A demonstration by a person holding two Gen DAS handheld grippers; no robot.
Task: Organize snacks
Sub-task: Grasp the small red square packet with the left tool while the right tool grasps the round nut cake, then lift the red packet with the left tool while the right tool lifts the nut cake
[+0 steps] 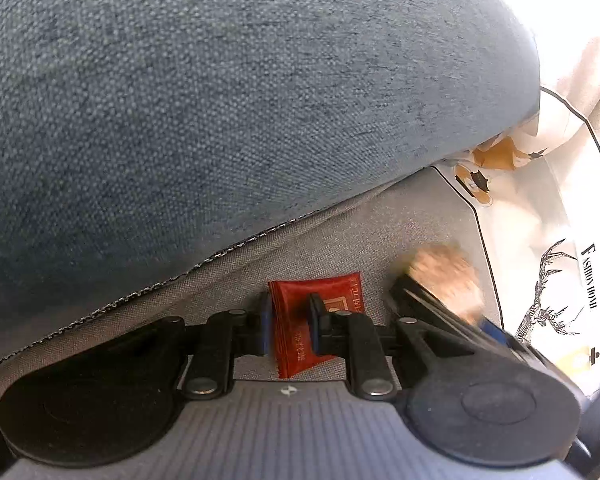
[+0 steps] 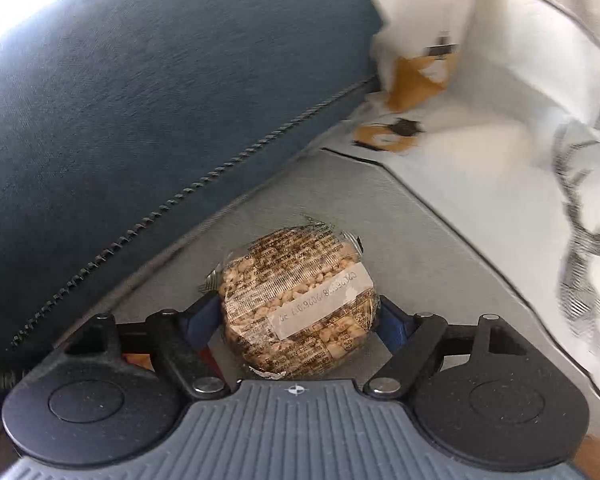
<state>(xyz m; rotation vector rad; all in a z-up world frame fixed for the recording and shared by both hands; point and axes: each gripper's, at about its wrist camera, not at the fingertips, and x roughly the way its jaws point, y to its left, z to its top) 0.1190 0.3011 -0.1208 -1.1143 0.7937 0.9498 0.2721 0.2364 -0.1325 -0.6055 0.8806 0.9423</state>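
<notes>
Nearest in the left wrist view, the left gripper (image 1: pixel 289 326) has its jaws closed to a narrow gap on a red foil snack packet (image 1: pixel 320 322), which stands between the blue pads above the grey sofa seat (image 1: pixel 340 236). In the right wrist view, the right gripper (image 2: pixel 300 314) has its jaws set wider and clamped on a round puffed-grain cake in clear printed wrap (image 2: pixel 298 300), pinched at its two sides.

Both snacks appear picked up, so the step in hand looks like carrying them to wherever they belong; no container is visible, so the next move calls for finding a drop spot and keeping both grips firm.

The left view alone shows the right gripper (image 1: pixel 452 312) and its cake (image 1: pixel 446 272) as a blur just beside the packet. Beyond lie the blue back cushion (image 1: pixel 220 100) and a white printed pillow (image 1: pixel 540 220) with a deer drawing; the right view blurs that print.
</notes>
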